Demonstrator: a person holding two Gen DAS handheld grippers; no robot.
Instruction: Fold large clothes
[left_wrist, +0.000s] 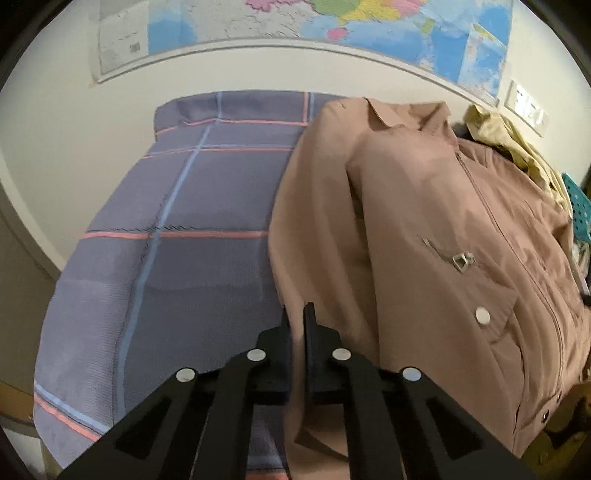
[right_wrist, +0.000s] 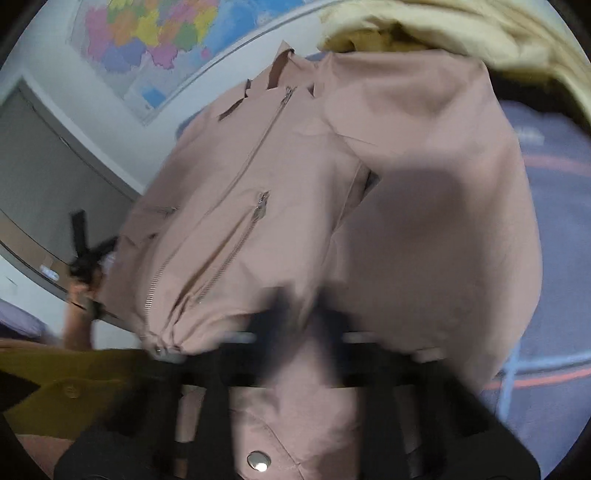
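A dusty-pink zip jacket (left_wrist: 424, 221) lies front side up on the right half of a bed, collar toward the wall. My left gripper (left_wrist: 297, 325) sits at the jacket's left edge, jaws nearly together with a fold of the sleeve cloth pinched between them. In the right wrist view the same jacket (right_wrist: 258, 192) hangs bunched and partly lifted, its sleeve folded over on the right. My right gripper (right_wrist: 303, 310) is blurred, its jaws closed on the cloth near the hem. A person's hand (right_wrist: 79, 299) shows at the jacket's far left edge.
The bed carries a blue-grey plaid sheet (left_wrist: 192, 206) with pink and light-blue lines. A pale yellow garment (left_wrist: 517, 140) is heaped at the back right beside a teal perforated basket (left_wrist: 576, 199). A map (left_wrist: 332, 22) hangs on the wall. Mustard cloth (right_wrist: 74, 384) lies near my right gripper.
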